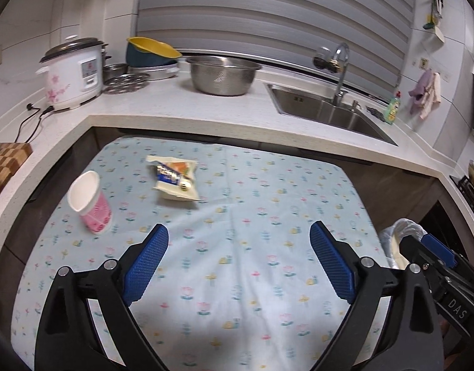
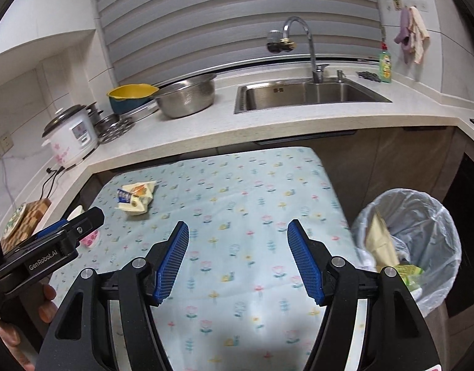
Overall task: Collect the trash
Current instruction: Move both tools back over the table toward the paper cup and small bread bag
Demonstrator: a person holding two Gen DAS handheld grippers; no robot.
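Floral-clothed table (image 1: 237, 278) bears a pink cup (image 1: 90, 199) and wrapper (image 1: 175, 181).

You had matt printed cloth on the table (image 1: 237, 262), a glossy crinkled plastic wrapper (image 1: 175, 179), a smooth paper cup (image 1: 90, 198). Brushed steel sink (image 2: 308, 92) and bowl (image 1: 223, 74); speckled stone counter (image 1: 181, 105); thin translucent bin liner (image 2: 422, 216).

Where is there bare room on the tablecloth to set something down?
The tablecloth is bare from the open left tongs and right tongs across to the trash bin side. The far-left corner is crowded by the cup and wrapper.
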